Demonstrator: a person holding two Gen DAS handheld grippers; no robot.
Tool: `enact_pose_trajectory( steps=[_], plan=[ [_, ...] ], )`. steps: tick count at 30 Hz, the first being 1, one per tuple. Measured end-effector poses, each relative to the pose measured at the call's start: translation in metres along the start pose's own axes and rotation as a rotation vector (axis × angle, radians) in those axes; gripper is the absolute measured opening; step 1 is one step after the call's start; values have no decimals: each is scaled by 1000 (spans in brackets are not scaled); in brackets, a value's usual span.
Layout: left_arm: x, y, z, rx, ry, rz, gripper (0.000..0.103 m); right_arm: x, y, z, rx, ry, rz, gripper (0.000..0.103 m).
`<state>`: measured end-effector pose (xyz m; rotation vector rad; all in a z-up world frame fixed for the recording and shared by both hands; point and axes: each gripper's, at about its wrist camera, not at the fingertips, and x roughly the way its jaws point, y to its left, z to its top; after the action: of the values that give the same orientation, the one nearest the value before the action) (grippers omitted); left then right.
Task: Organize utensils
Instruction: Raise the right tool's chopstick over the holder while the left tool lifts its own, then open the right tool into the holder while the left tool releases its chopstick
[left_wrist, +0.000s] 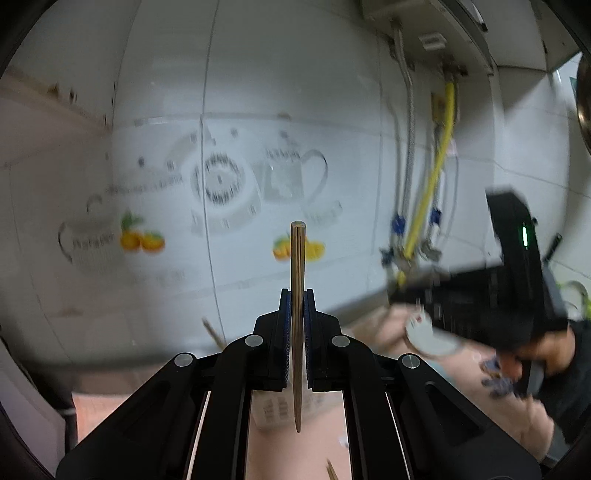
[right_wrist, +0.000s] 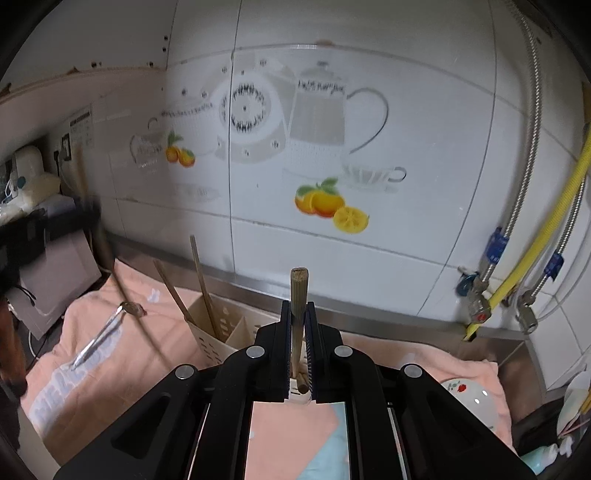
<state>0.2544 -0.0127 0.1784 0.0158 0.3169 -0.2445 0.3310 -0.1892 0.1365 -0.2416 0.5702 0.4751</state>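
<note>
Left gripper (left_wrist: 297, 325): jaws clamped on upright chopstick (left_wrist: 297, 295), raised before tiled wall. Right gripper (right_wrist: 297, 332): jaws pinching second chopstick (right_wrist: 298, 295), upright above utensil holder (right_wrist: 218, 332) on pink towel (right_wrist: 122, 369) covering worktop. Two chopsticks (right_wrist: 201, 280) stand in holder's left compartment. Metal spoon (right_wrist: 107, 332) lies on towel, left.

L view blurred | utensil holder (right_wrist: 218, 332) base hidden by right gripper (right_wrist: 297, 332)

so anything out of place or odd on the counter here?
One thing: metal tongs lie loose on the pink towel, left of the utensil holder, which already has two chopsticks in it. Each tool, left and right, grips one chopstick upright. The left view is motion-blurred.
</note>
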Motion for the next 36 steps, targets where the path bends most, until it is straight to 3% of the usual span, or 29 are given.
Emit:
enact_pose_trajectory(
  steps=[5,9,18,25,29,30,31,32,36],
  plan=[
    [20,6,22,14,-57,71,5,15,-1,-5,-5,23,6,7],
    [43,14,23,-5,-52,106,5,22,-1,-9,-13,33,9,7],
    [82,37,-8,-76,66,109,5,32,-3,-20,-13,55,13,7],
    [84,39,-22,-77,102,108,7,34,-1,-22,-5,56,14,8],
    [78,37,-23,-74,107,110,9,30,0,-22,-8,43,2,19],
    [77,37,-24,-72,106,113,16,28,0,-21,-5,37,0,24],
    [72,36,-24,-71,99,125,33,25,0,-21,-2,30,-3,28],
    [69,36,-25,-73,91,134,40,22,0,-21,-2,25,-6,29],
    [54,36,-28,-77,80,135,43,8,-1,-23,4,-5,-19,43]
  ],
)
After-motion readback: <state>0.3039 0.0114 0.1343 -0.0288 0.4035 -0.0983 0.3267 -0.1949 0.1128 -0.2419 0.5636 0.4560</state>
